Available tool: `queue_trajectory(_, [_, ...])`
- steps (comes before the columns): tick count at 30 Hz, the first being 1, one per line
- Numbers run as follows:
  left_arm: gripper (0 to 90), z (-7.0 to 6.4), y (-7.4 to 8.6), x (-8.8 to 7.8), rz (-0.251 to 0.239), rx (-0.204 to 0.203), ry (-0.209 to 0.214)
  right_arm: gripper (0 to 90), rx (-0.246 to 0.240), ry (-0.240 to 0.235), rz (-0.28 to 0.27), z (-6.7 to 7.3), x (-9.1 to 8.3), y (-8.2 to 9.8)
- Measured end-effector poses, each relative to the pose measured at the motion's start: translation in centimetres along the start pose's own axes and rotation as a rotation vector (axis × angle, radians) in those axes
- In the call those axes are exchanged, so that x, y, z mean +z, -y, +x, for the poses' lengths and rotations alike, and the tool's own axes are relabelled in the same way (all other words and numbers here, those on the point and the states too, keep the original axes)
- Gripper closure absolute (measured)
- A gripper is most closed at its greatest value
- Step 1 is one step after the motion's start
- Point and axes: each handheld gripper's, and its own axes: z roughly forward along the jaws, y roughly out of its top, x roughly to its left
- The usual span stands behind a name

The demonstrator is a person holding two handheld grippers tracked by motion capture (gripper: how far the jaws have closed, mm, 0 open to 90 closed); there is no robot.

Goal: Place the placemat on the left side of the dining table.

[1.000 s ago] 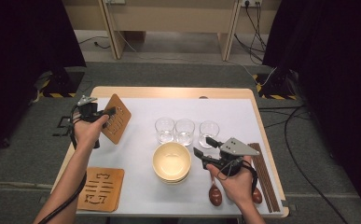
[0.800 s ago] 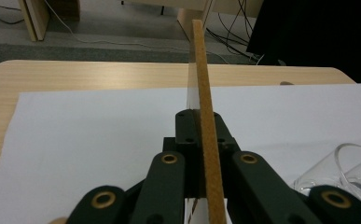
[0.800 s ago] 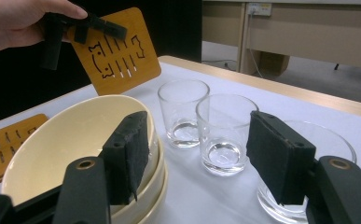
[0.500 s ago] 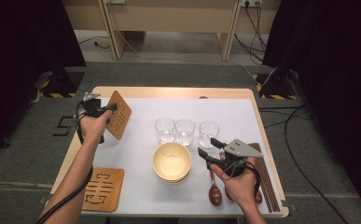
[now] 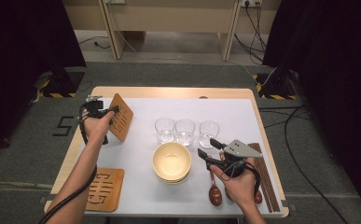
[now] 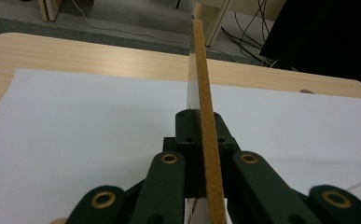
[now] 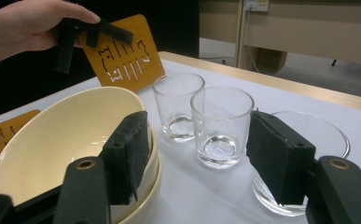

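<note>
Jaws of the left gripper (image 5: pixel 114 110) are clamped on the edge of a wooden coaster (image 5: pixel 121 117), holding it on edge, tilted, above the far left of the worktop (image 5: pixel 225 93). Right gripper (image 5: pixel 210 151) hangs with jaws apart beside the stacked bowls (image 5: pixel 171 161), the three glasses (image 5: pixel 184 131) just beyond. I judge the coaster light, stiff and thin, its cut-out pattern somewhat fragile; a rim grip suits it, though it could pivot between the pads. A second coaster (image 5: pixel 104 189) lies flat near the front left corner

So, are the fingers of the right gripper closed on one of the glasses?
No, in the right gripper view the right gripper stands wide open, and the nearest glass stands beyond its fingers, untouched.
</note>
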Motion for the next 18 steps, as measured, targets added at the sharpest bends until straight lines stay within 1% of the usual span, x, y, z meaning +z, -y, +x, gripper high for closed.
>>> queue_trajectory(2, [85.7,-0.1,0.1,0.2,0.004,-0.005,0.005,39.4,-0.001,-0.001,-0.002,0.0,0.0,0.0])
queue_trajectory(6, [85.7,-0.1,0.1,0.4,0.006,-0.011,0.0,39.3,0.002,-0.005,-0.005,0.0,0.0,0.0])
queue_trajectory(10, [85.1,0.1,0.0,0.6,0.013,-0.039,-0.014,39.2,0.005,-0.01,-0.004,0.1,0.0,0.1])
queue_trajectory(14, [82.6,0.9,0.2,0.8,0.037,-0.059,-0.035,39.1,0.006,-0.014,-0.005,0.1,0.0,0.0])
queue_trajectory(18, [79.1,2.1,0.5,0.8,0.045,-0.087,-0.046,39.1,0.012,-0.016,-0.007,0.1,0.0,0.1])
